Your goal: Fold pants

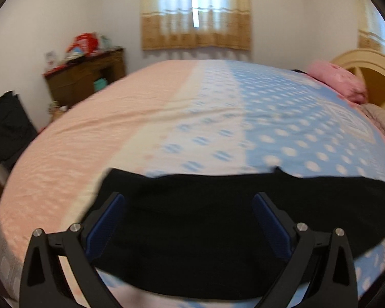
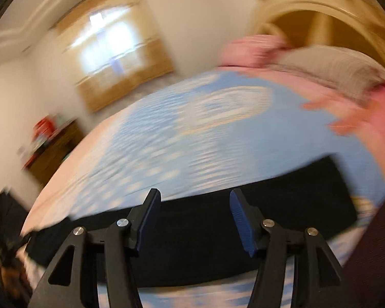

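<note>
While scanning the left wrist view from its left edge: dark clothes [image 1: 7, 125] heaped by the wall; brown wooden cabinet [image 1: 87, 77] with a red bag [image 1: 86, 42] and clutter on top; curtained window [image 1: 195, 12] on the back wall; pink pillow [image 1: 338, 80] against a cream arched headboard [image 1: 367, 63] at far right. Down low, black pants [image 1: 205, 218] spread flat across the near part of the bed [image 1: 89, 128], lying on the sheet where pink fades into blue with white dots. Left gripper [image 1: 188, 205] just above the fabric, blue-padded fingers [image 1: 107, 225] spread wide apart, nothing pinched between them; can't tell if the tips actually touch the cloth.

Over in the right wrist view, everything heavily smeared and tilted: same cabinet [image 2: 56, 148] at left, window [image 2: 110, 48] above it, blue dotted bed [image 2: 179, 133] through the middle, pink pillow [image 2: 249, 51] and a grey one [image 2: 333, 66] toward the headboard [image 2: 320, 7] at upper right. Pants [image 2: 197, 243] running as a long black band across the near edge of the bed, under the right gripper [image 2: 195, 213]; fingers [image 2: 241, 220] parted here too, gap narrower than on the left one, gripping nothing; contact with the cloth not clear either.
</note>
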